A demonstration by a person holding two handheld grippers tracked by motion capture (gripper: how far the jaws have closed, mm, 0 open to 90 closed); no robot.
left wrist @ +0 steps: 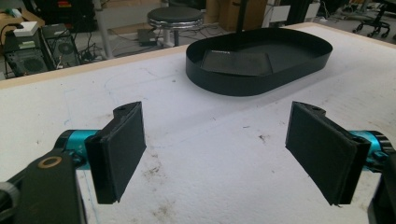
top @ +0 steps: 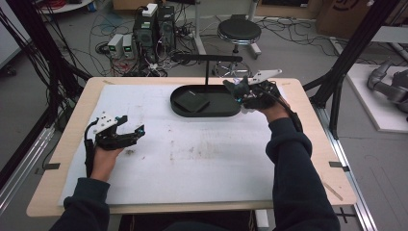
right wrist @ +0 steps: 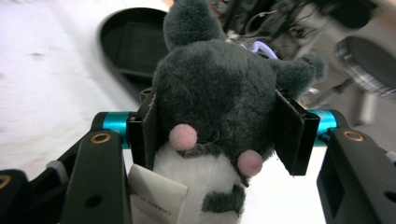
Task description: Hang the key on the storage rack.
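Note:
My right gripper (right wrist: 217, 130) is shut on a grey plush toy (right wrist: 215, 88) with pink cheeks, a white belly and a paper tag. In the high view that right gripper (top: 238, 88) hangs over the right end of a black oval tray (top: 211, 114). A flat black square item (top: 191, 102) lies in the tray's left half. My left gripper (top: 134, 124) rests low over the white mat at the left, well short of the tray. Its jaws (left wrist: 217, 121) stand wide open with nothing between them, facing the tray (left wrist: 252, 79).
A white mat (top: 192, 159) covers most of the wooden table. A black T-shaped stand (top: 208, 60) rises just behind the tray. Beyond the far edge are a round stool (top: 239, 31), computer cases (top: 154, 26) and cables on the floor.

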